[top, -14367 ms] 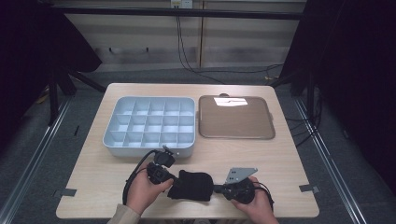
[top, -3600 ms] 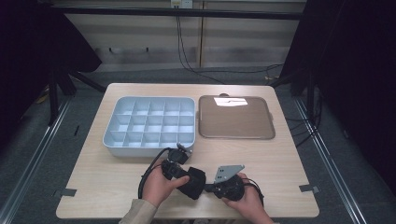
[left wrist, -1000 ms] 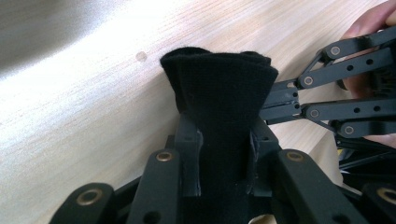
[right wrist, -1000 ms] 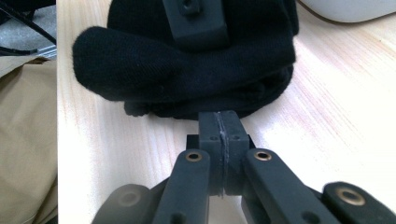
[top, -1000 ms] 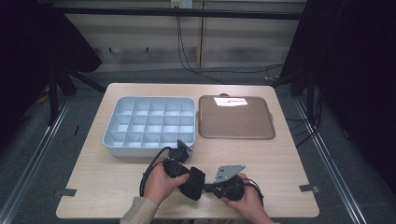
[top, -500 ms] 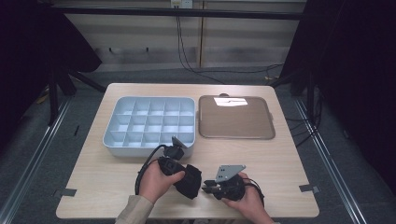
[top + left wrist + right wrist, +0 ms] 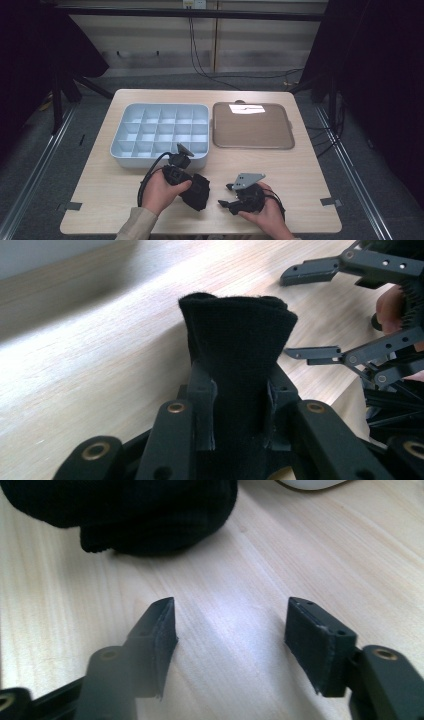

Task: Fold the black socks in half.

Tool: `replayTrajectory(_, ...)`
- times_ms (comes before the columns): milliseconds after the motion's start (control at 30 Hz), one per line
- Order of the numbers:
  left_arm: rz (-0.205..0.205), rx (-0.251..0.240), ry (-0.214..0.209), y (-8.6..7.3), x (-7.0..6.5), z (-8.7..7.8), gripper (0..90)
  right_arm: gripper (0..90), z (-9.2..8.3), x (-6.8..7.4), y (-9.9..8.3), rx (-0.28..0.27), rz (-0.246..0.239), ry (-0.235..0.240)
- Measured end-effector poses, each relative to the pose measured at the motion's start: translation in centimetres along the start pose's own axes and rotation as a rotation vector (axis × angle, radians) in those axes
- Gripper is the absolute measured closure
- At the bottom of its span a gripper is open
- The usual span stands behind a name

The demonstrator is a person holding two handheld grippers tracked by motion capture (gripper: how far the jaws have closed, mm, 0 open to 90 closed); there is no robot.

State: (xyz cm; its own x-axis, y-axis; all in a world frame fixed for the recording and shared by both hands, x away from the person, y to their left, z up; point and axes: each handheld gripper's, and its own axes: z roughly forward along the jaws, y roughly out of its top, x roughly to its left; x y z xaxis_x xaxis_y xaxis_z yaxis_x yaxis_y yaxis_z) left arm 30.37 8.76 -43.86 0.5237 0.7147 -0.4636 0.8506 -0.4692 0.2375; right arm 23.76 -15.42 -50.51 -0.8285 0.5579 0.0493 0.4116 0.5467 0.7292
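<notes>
A black knitted cloth (image 7: 196, 191) hangs from my left gripper (image 7: 191, 186), which is shut on it near the table's front middle. In the left gripper view the cloth (image 7: 239, 345) rises folded between the two jaws of the left gripper (image 7: 239, 405). My right gripper (image 7: 224, 195) is open just right of the cloth, a little apart from it, jaws pointing left. In the right gripper view the cloth (image 7: 145, 510) lies on the wood beyond the spread jaws of the right gripper (image 7: 230, 625), with nothing between them.
A pale blue tray with several compartments (image 7: 123, 148) stands at the back left, close behind my left hand. A brown flat tray (image 7: 252, 126) sits at the back right. The wooden table (image 7: 310, 170) has bare room to the right and at the front left.
My left gripper has lifted and tilted with the cloth, drawing it slightly left. The right gripper has let go of the cloth and now stands open beside it.
</notes>
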Motion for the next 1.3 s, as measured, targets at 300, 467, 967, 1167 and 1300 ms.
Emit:
replayTrajectory(300, -0.015, -0.017, -0.002, 0.1, 0.3, -1.0, 71.4, 22.5, 0.2, -0.3, -0.2, 0.0, -0.004, -0.029)
replayTrajectory(467, -0.014, -0.021, 0.001, 0.2, 0.7, -1.9, 71.4, 17.7, 0.2, -0.5, -0.4, -0.007, 0.005, -0.039)
replayTrajectory(967, -0.031, -0.033, 0.026, 0.4, 2.0, -4.1, 71.3, 13.4, 0.2, -0.6, -0.4, 0.007, 0.018, -0.044)
replayTrajectory(1167, -0.041, -0.042, 0.036, 0.3, 2.6, -5.5, 71.3, 13.4, 0.2, -0.6, -0.4, 0.007, 0.018, -0.044)
replayTrajectory(1300, -0.048, -0.05, 0.04, 0.3, 2.9, -6.1, 71.3, 13.4, 0.2, -0.6, -0.4, 0.007, 0.018, -0.044)
